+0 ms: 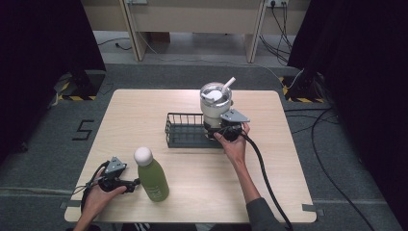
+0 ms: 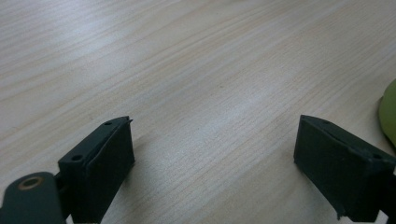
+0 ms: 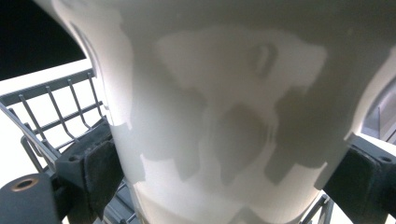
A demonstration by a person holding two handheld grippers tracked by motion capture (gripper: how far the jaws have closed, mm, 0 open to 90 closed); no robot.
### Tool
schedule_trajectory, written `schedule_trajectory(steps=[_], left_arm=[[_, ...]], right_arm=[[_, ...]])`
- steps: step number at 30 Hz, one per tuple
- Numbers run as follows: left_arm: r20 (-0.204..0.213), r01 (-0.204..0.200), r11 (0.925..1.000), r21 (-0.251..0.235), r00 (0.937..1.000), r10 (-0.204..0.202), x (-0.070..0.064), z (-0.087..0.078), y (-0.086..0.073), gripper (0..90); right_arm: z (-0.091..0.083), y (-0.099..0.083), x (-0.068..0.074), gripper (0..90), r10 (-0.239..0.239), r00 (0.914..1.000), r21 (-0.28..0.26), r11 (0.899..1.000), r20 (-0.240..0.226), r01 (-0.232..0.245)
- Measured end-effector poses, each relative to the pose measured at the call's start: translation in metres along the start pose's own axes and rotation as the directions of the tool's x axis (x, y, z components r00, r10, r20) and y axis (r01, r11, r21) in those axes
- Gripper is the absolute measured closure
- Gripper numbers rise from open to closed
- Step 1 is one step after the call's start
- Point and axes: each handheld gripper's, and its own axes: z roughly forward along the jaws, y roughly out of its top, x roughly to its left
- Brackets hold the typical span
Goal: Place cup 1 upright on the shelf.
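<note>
The right tongs [image 1: 222,129] are clasping a white cup [image 1: 215,103] low on its wall, one jaw on each side, as the right gripper view shows with the cup [image 3: 224,107] pressed between the two black pads. The cup is standing upright at the right end of a black wire basket [image 1: 183,130], which is sitting near the middle of the desk [image 1: 144,110], a little toward the far edge. Its long axis is running straight up, and a white stick or straw [image 1: 228,83] is leaning out of its open top toward the far right. The cup is lying directly ahead of the right tongs, so any lift or shift is depending on that hand alone; the left hand is well apart from it.

The left tongs [image 1: 126,183] are resting near the desk's near left corner with jaws spread wide and nothing between them, only bare wood showing in the left gripper view. A green bottle [image 1: 153,175] with a white cap is standing just beside them, to their right; its edge [image 2: 388,112] is peeking in at that view's right side.

Whether the cup's base is resting on the basket floor or hanging just above it is hard to judge, since the tongs and hand are covering it. What is inside the cup is not clear either.
</note>
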Motion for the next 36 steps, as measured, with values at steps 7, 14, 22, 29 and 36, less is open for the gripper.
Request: schedule_trajectory(steps=[7, 14, 22, 29, 36], left_arm=[[0.0, 0.0, 1.0, 0.0, 1.0, 0.0, 0.0, 0.0, 0.0, 11.3], [0.0, 0.0, 1.0, 0.0, 1.0, 0.0, 0.0, 0.0, 0.0, 11.3], [0.0, 0.001, 1.0, 0.0, 1.0, -0.001, 0.0, 0.0, 0.0, 11.3], [0.0, 0.0, 1.0, 0.0, 1.0, 0.0, 0.0, 0.0, 0.0, 11.3], [0.0, -0.001, 1.0, 0.001, 1.0, 0.001, 0.0, 0.0, 0.0, 11.3]], right_arm=[[-0.002, 0.001, -0.001, 9.9, 0.001, 1.0, 0.007, 1.0, -0.005, -0.001], [-0.004, 0.002, 0.001, 9.8, 0.003, 1.0, 0.005, 1.0, 0.008, -0.003], [-0.006, -0.002, 0.002, 10.0, 0.017, 0.9997, -0.023, 1.0, 0.017, -0.016], [-0.01, -0.003, 0.003, 10.4, 0.03, 0.9994, -0.028, 0.999, 0.015, -0.03], [-0.018, -0.003, 0.002, 12.5, 0.033, 0.9994, -0.029, 0.999, 0.013, -0.033]])
